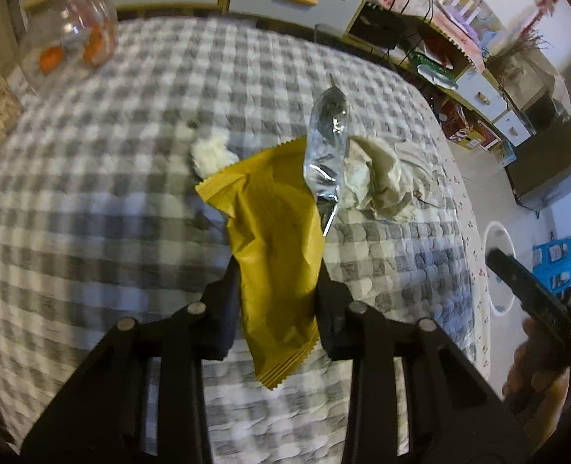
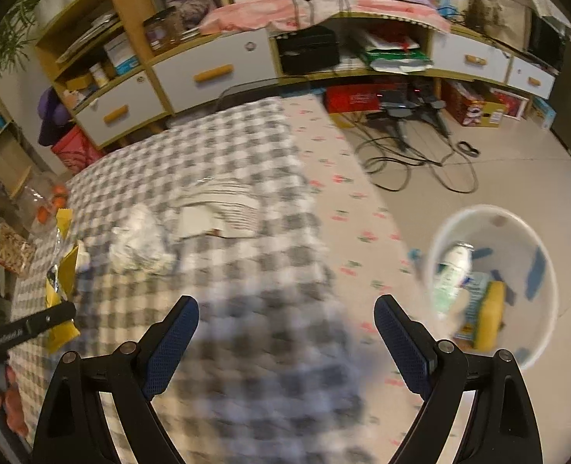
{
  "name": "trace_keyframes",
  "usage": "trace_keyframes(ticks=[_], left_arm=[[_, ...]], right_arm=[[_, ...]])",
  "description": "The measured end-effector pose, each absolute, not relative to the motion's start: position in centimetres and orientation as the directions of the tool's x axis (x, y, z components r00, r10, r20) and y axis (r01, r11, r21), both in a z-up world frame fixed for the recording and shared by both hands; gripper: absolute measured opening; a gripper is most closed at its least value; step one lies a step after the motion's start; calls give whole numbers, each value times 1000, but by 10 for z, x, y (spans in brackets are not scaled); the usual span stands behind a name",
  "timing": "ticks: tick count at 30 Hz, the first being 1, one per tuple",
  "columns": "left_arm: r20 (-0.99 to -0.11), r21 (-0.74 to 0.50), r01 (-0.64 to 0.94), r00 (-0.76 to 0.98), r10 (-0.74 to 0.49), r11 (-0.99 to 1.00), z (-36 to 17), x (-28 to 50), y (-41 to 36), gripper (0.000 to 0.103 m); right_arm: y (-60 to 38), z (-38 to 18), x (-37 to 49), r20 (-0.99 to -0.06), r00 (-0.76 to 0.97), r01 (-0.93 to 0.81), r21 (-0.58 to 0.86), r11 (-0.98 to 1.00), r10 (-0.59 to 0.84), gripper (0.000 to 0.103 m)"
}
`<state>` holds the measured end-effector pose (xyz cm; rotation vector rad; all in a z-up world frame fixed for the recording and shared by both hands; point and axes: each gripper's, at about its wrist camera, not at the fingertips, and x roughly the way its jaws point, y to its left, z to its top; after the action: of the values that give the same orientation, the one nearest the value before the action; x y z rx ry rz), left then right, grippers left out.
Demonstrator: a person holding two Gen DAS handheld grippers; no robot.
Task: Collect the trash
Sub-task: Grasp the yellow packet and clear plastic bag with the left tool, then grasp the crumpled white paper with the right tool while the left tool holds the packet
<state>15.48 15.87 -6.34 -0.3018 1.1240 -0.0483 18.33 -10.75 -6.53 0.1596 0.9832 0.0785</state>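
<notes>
My left gripper (image 1: 279,290) is shut on a yellow snack wrapper (image 1: 274,232) with a silver inside (image 1: 326,147), held above the checked tablecloth (image 1: 111,201). Behind it lie a white crumpled tissue (image 1: 210,152) and a crumpled paper wad (image 1: 378,178). My right gripper (image 2: 285,332) is open and empty over the table's right edge. The right wrist view shows the wrapper (image 2: 63,274) at far left in the left gripper (image 2: 34,324), a crumpled wad (image 2: 140,241), flat paper (image 2: 216,212), and a white bin (image 2: 494,282) on the floor holding a bottle and other trash.
A glass jar (image 1: 69,38) with orange pieces stands at the table's far left. A cabinet with drawers (image 2: 208,69) runs behind the table. Cables (image 2: 421,154) lie on the floor. The bin's rim also shows in the left wrist view (image 1: 500,266).
</notes>
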Motion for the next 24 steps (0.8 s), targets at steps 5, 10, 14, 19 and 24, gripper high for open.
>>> trace_keyframes(ticks=[5,10,14,19,24], left_arm=[[-867,-211,-108,479,-135,972,-50,150,179,36],[-866,-221,-129,483,-134,967,-52,147,195,36],[-869,-218,-136,479,-128,967,-53,145,201,36],[-870,-217,-143,476,-124,966,-53,143,208,36],[-872,-214,-147,474,-121,966,-54,140,210,36]], right_arm=[[-65,-77,200,-814,548,-61,188,980,191,91],[-31,-90,214,-808,551,-111,177,978,209,81],[-19,-97,224,-794,558,-122,210,970,242,74],[-7,-102,234,-778,566,-148,231,962,273,64],[4,-109,238,-780,547,-187,241,953,304,36]])
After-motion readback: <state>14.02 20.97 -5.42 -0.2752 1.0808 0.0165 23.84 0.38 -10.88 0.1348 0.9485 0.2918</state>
